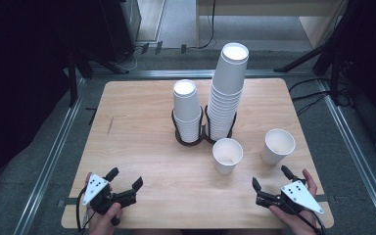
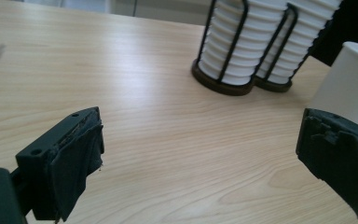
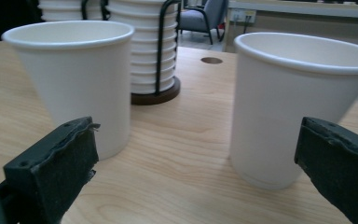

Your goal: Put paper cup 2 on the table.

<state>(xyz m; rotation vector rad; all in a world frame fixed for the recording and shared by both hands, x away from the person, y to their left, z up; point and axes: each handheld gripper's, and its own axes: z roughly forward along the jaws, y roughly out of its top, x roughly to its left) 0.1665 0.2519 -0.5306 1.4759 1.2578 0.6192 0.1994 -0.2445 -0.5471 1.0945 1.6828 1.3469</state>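
Two loose white paper cups stand upright on the wooden table: one (image 1: 227,155) near the middle, the other (image 1: 277,146) to its right. Behind them a black wire holder (image 1: 190,137) carries a short stack of upside-down cups (image 1: 186,108) and a taller stack (image 1: 226,91). My left gripper (image 1: 125,178) rests open at the front left, with nothing between its fingers. My right gripper (image 1: 271,176) is open at the front right, just short of both loose cups (image 3: 81,79) (image 3: 293,102), which face its jaws. The left gripper view shows the holder base (image 2: 223,84) ahead.
The table (image 1: 137,127) has bare wood on its left half and along the front. A metal frame rail (image 1: 54,156) runs round it on the floor. Dark stands and cables (image 1: 323,54) sit at the back right, and a small round hole (image 3: 211,60) marks the tabletop.
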